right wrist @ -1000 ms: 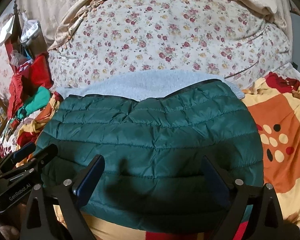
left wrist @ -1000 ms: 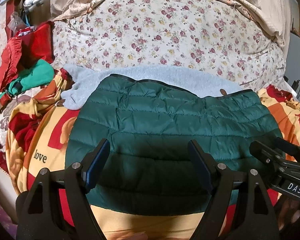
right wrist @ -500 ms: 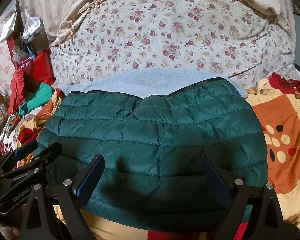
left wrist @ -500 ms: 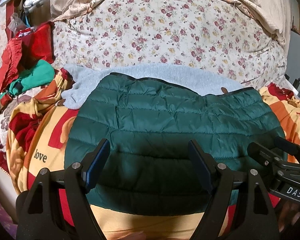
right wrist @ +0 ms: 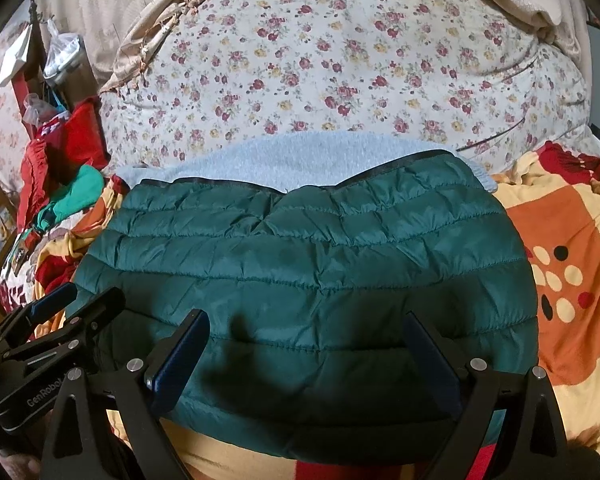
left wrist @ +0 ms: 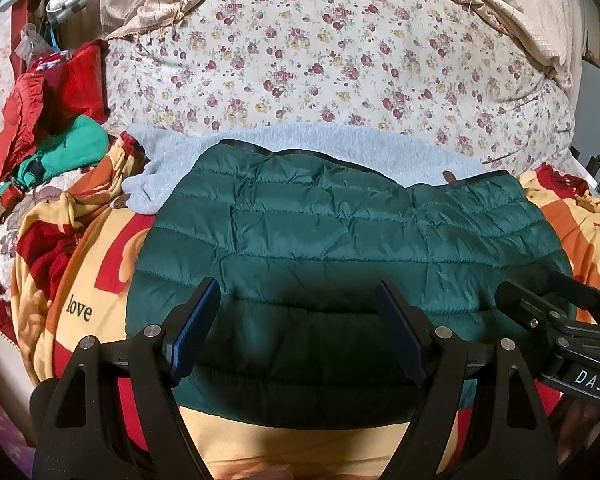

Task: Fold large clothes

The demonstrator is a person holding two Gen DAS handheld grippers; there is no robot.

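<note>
At the far left a heap of red and green clothes [left wrist: 48, 128] lies on the bed; the left claw [left wrist: 300, 320] hangs spread wide, pinching nothing, above the near edge of the green quilted jacket [left wrist: 340, 232], which lies folded flat on the orange patterned blanket [right wrist: 572, 248] and overlaps a grey garment [left wrist: 308, 144] behind it; the right claw [right wrist: 306, 354] likewise stands spread and empty over the jacket.
</note>
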